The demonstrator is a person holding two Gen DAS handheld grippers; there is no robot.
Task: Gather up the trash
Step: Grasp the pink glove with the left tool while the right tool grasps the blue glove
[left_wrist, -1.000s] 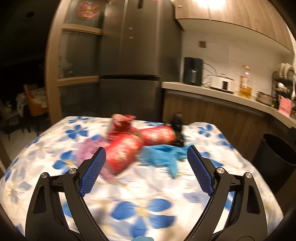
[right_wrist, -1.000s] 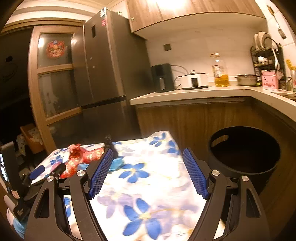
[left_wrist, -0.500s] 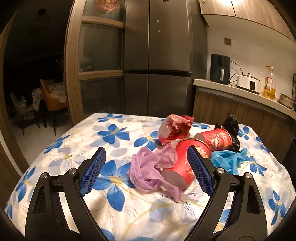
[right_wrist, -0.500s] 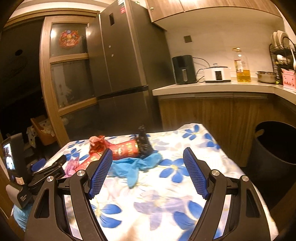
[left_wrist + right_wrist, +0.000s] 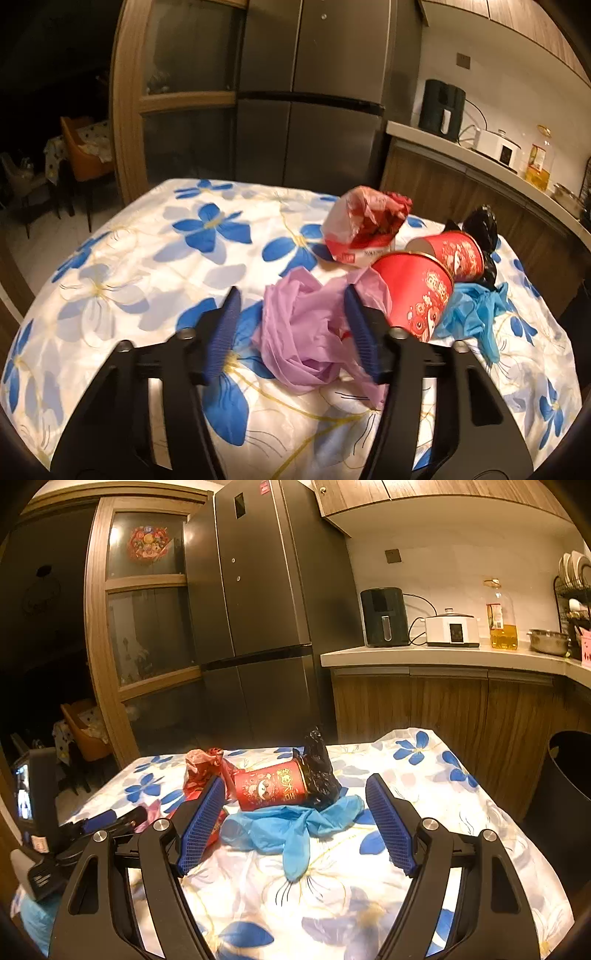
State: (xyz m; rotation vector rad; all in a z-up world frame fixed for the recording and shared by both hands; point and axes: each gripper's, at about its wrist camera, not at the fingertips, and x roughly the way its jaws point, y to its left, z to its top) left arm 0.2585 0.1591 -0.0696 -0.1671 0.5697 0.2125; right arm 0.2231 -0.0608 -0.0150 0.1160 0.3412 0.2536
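**Close fully on the purple bag before lifting**

On the flowered tabletop (image 5: 122, 266), right of frame centre, the trash sits heaped. The left gripper (image 5: 291, 328) jaws are closing around the purple bag (image 5: 299, 332); gather plenty of film. The right gripper (image 5: 295, 827) jaws gape, empty, over the blue glove (image 5: 291, 827).

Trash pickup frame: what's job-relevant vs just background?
Job:
purple bag
blue glove
two red cups
snack wrapper
black bag
black bin
left tool, closing around purple bag

Background:
fridge
air fryer
rice cooker
oil bottle
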